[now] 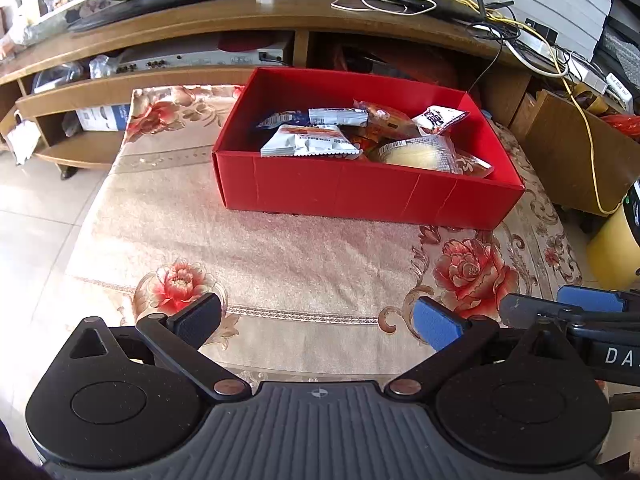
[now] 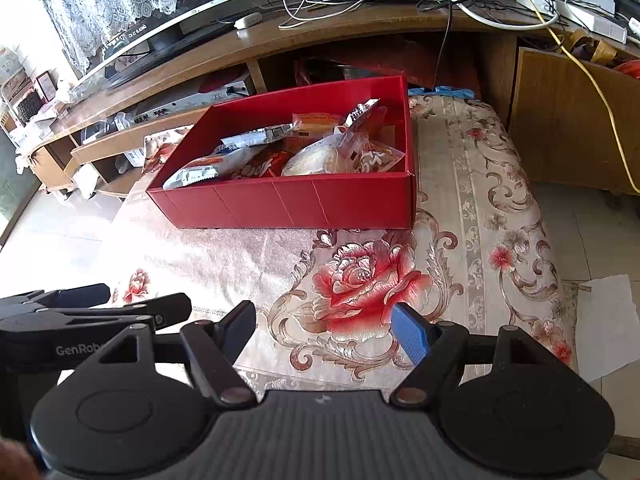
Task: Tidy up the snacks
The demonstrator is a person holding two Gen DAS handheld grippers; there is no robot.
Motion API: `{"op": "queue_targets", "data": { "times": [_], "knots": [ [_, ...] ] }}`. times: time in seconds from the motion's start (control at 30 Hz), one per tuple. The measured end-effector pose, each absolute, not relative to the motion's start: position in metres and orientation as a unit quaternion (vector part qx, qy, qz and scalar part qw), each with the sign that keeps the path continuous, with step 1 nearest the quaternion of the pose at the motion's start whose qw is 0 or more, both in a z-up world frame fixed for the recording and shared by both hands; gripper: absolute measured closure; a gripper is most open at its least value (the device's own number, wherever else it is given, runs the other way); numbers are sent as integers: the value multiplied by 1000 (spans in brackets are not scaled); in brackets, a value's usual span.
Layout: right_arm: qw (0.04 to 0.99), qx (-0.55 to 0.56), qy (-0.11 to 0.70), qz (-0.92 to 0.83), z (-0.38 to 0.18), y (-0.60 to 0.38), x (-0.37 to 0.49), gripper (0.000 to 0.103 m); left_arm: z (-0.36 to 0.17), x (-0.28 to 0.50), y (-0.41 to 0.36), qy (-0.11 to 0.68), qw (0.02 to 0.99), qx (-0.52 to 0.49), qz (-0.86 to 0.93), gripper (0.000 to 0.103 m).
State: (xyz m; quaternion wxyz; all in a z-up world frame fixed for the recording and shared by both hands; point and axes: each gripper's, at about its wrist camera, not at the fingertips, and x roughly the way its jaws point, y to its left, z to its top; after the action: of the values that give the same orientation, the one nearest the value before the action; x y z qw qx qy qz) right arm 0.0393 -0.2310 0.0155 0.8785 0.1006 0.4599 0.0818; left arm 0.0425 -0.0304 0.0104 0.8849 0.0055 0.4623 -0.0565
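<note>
A red cardboard box stands on the flowered cloth and holds several wrapped snacks, among them a round pale cake in clear wrap. In the right wrist view the same red box sits ahead and to the left with the snack packets piled inside. My left gripper hangs over the cloth well in front of the box, open with nothing between its fingers. My right gripper is beside it, also open and empty, above a red rose pattern.
A flowered tablecloth covers the low table. Behind the box runs a wooden TV stand with a screen, cables and devices on shelves. A yellow container stands at the right. White paper lies on the tiled floor.
</note>
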Motion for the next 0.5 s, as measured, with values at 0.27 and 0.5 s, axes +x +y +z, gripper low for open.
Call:
{"op": "queue_targets", "data": {
  "times": [0.27, 0.5],
  "knots": [
    [880, 103, 456, 85, 18, -231, 37, 31, 15, 38, -32, 454, 889, 4, -62, 0],
    [884, 106, 446, 88, 23, -232, 33, 31, 16, 39, -27, 459, 884, -30, -83, 4]
  ]
}}
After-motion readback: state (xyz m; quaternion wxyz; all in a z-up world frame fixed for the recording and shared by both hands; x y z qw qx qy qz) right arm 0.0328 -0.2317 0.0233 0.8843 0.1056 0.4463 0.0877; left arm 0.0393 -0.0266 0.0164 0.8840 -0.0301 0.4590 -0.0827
